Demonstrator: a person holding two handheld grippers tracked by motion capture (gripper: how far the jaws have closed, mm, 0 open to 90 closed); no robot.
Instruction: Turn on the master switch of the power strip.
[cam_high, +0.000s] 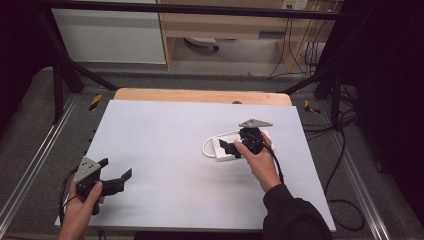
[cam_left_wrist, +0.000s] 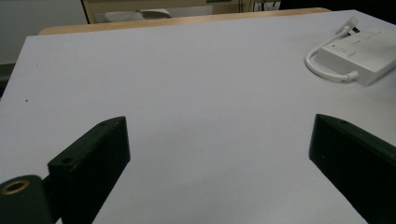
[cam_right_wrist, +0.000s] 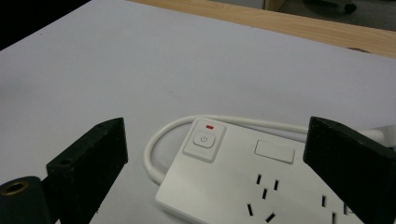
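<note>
A white power strip lies flat on the right half of the table, its white cable looped at its left end. My right gripper hovers just above it, held in a hand. In the right gripper view the jaws stand wide open over the strip, touching nothing, with the power button and a red light between them. My left gripper is near the front left corner, open and empty. In the left gripper view the strip lies far off at the upper right.
A white sheet covers most of a wooden table, whose bare edge shows at the back. A black frame stands around the table. Cables trail on the floor at the right. A wooden cabinet stands behind.
</note>
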